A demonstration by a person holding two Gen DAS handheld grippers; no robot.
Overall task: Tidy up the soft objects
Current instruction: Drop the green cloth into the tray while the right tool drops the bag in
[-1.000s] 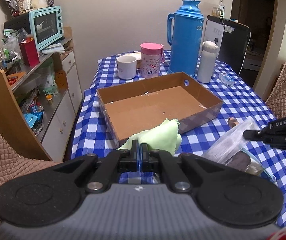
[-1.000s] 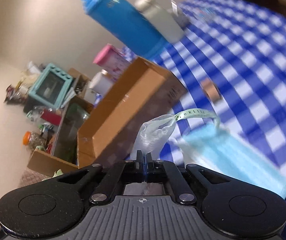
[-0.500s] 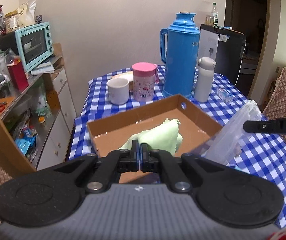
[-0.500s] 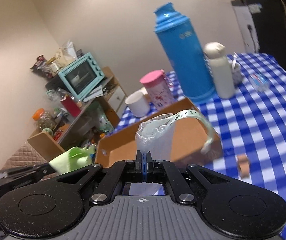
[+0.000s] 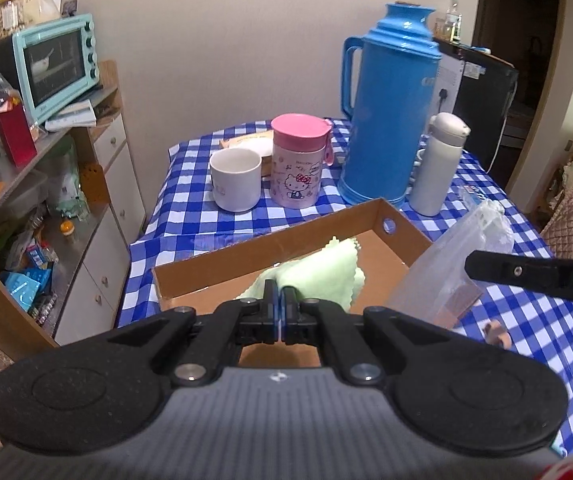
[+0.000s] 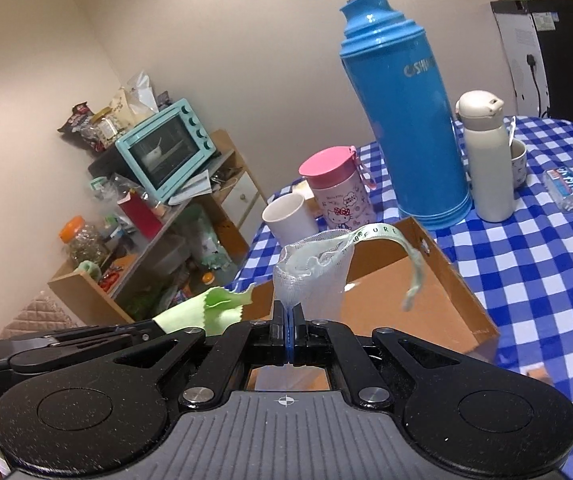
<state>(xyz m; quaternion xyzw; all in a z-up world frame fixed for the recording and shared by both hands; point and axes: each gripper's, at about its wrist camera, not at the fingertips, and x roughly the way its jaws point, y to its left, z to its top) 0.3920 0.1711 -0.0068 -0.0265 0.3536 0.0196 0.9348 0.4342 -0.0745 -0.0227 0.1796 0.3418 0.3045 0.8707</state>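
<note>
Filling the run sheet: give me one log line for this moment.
left gripper: shut on green cloth | right gripper: shut on mesh pouch | both over cardboard box

Warm, fairly dim indoor light fills both views, leaving the beige wall (image 5: 222, 40) evenly lit and without hard shadows. A soft sheen runs down the tall glossy blue plastic thermos (image 6: 406, 120) ahead of the right hand-held gripper (image 6: 287, 316). The doorway (image 5: 526, 60) far right of the left hand-held gripper (image 5: 278, 300) falls into darkness. Fisheye distortion bends walls and shelf (image 6: 166, 220) towards the frame edges, with dark vignetted corners. The pale ribbon (image 6: 410, 276) beyond the right gripper is slightly motion-blurred; the rest looks reasonably sharp.
</note>
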